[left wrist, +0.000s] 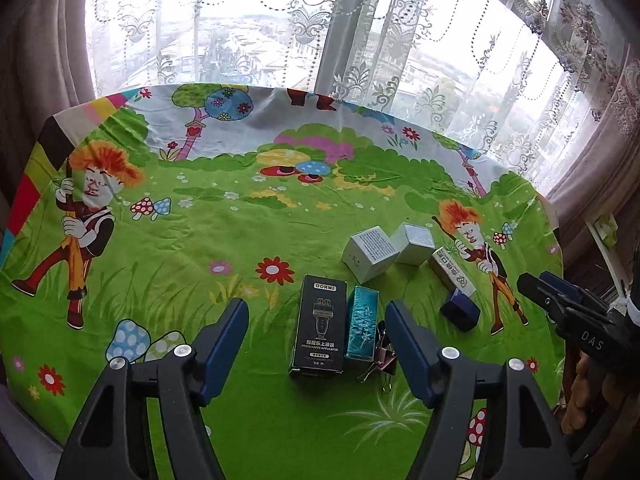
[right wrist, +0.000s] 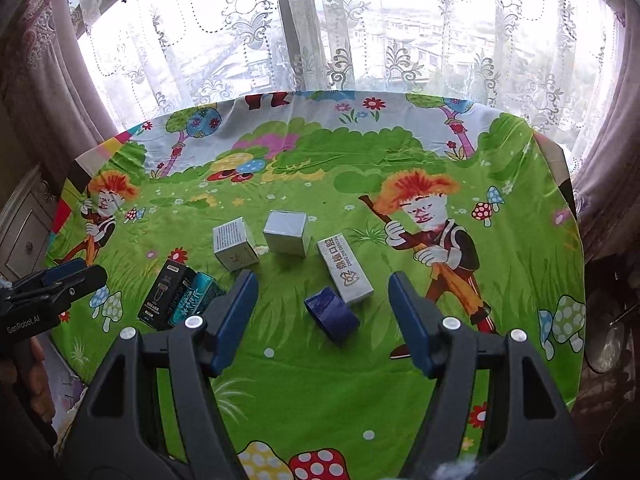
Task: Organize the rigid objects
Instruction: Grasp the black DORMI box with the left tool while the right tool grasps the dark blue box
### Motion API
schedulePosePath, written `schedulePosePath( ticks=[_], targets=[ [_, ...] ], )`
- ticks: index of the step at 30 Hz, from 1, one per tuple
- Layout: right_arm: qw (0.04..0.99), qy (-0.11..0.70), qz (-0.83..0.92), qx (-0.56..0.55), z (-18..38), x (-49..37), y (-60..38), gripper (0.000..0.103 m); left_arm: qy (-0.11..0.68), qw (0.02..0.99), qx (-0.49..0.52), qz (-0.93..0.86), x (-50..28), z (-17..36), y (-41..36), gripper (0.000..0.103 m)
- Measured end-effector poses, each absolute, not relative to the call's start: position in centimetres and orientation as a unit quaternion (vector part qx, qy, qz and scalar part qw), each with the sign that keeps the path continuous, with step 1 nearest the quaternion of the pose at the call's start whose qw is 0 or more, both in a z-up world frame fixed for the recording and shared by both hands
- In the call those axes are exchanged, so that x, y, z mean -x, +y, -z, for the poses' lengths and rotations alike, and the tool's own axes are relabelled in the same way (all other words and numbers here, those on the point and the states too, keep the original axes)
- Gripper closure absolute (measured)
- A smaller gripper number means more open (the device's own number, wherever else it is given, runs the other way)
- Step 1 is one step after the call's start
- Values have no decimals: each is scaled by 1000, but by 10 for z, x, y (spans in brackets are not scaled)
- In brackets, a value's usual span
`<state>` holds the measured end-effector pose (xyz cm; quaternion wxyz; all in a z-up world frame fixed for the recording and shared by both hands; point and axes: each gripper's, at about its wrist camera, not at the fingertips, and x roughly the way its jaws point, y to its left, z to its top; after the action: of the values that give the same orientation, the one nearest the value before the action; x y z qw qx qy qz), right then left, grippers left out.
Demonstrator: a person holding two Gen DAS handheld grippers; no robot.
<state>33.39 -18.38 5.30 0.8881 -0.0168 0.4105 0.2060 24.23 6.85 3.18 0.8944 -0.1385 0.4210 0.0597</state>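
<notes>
On the cartoon tablecloth (left wrist: 240, 232) a black DORMI box (left wrist: 318, 328) lies beside a teal box (left wrist: 362, 328), with metal binder clips (left wrist: 380, 360) at their near end. Further right sit a white cube box (left wrist: 370, 254), a silver cube box (left wrist: 414, 244), a long white box (left wrist: 450, 270) and a dark blue box (left wrist: 460, 312). My left gripper (left wrist: 317, 306) hovers open over the black and teal boxes, touching neither. My right gripper (right wrist: 323, 278) is open above the blue box (right wrist: 332, 314) and the long white box (right wrist: 344, 270), holding nothing.
The round table (right wrist: 560, 200) stands against a window hung with lace curtains (right wrist: 300, 40). A cabinet (right wrist: 24, 232) stands to the left. A person's hand (left wrist: 584, 392) holds the right gripper's handle at the table's right edge. Green cloth lies bare on the left and in front.
</notes>
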Motion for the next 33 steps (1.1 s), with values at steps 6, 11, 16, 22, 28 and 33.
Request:
schedulePosePath(
  ticks=[6, 11, 16, 22, 28, 33],
  targets=[
    [877, 432, -206, 31, -20, -344, -183, 32, 443, 884, 136, -53, -254, 1, 65, 37],
    [872, 440, -211, 48, -3, -349, -177, 32, 457, 879, 129, -46, -262, 18, 62, 41],
    [864, 448, -220, 64, 11, -352, -170, 42, 472, 872, 120, -49, -268, 32, 61, 48],
    [855, 464, -223, 61, 26, -359, -169, 50, 473, 871, 122, -48, -271, 37, 64, 53],
    [849, 470, -234, 62, 32, -360, -164, 61, 478, 868, 126, -45, -270, 41, 68, 59],
    [843, 474, -245, 68, 35, -357, -159, 70, 478, 869, 116, -47, -271, 43, 66, 60]
  ],
)
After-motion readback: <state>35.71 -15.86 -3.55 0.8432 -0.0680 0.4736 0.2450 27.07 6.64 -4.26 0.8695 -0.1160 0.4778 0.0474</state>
